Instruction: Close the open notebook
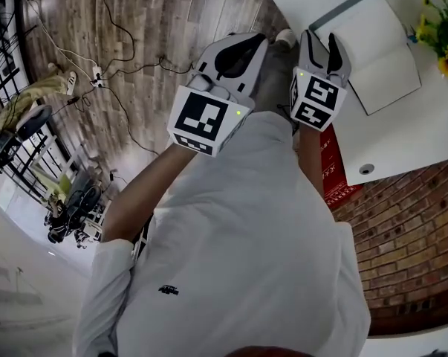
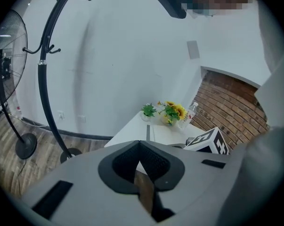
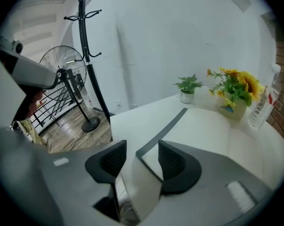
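Note:
The open notebook (image 1: 372, 47) lies on the white table (image 1: 402, 143), white pages up, with a grey cover edge (image 3: 172, 121) along its left side. In the right gripper view the notebook (image 3: 212, 131) sits just beyond my right gripper (image 3: 142, 154), which is open with nothing between its pads; the notebook's near corner shows through the gap. In the head view that gripper (image 1: 322, 44) hovers at the table's near-left edge. My left gripper (image 1: 253, 43) hangs over the wooden floor left of the table. Its fingertips meet (image 2: 140, 145), holding nothing.
Sunflowers (image 3: 236, 91), a small potted plant (image 3: 188, 91) and a water bottle (image 3: 262, 102) stand at the table's far side. A black coat stand (image 3: 87, 55) and a fan (image 3: 61, 74) stand on the floor to the left. A brick wall (image 1: 402, 229) runs under the table.

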`<state>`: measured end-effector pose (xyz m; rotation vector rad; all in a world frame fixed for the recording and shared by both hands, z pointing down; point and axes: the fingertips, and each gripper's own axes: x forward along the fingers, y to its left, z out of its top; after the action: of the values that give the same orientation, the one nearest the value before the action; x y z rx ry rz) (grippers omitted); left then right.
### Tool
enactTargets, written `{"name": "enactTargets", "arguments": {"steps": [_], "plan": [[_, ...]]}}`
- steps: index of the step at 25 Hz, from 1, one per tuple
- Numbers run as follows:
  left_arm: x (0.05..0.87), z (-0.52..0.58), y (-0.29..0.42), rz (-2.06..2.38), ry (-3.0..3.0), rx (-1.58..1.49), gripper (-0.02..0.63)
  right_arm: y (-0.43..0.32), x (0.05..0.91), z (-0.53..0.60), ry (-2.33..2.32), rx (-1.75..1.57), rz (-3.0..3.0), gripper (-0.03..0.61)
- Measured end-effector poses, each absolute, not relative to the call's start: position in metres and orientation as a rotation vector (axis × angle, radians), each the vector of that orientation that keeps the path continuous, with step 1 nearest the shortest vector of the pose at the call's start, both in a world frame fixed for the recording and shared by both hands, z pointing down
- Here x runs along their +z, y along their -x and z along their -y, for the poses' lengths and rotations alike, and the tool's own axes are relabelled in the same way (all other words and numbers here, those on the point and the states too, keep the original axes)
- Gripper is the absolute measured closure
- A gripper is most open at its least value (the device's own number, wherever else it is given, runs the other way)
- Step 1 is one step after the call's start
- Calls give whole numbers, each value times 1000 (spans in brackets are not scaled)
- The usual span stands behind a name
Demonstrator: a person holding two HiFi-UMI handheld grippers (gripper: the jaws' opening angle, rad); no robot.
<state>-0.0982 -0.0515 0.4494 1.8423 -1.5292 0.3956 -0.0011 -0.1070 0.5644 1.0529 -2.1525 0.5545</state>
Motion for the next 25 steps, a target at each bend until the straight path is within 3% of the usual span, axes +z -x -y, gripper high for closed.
{"name": "enactTargets", "arguments": {"steps": [16, 25], "plan": [[466, 53, 103, 1510, -1822, 374, 604, 5, 595, 112, -1096, 444, 1997, 342], [465, 49, 104, 1497, -1832, 378, 604, 3, 595, 112, -1140, 449, 1999, 376]]}}
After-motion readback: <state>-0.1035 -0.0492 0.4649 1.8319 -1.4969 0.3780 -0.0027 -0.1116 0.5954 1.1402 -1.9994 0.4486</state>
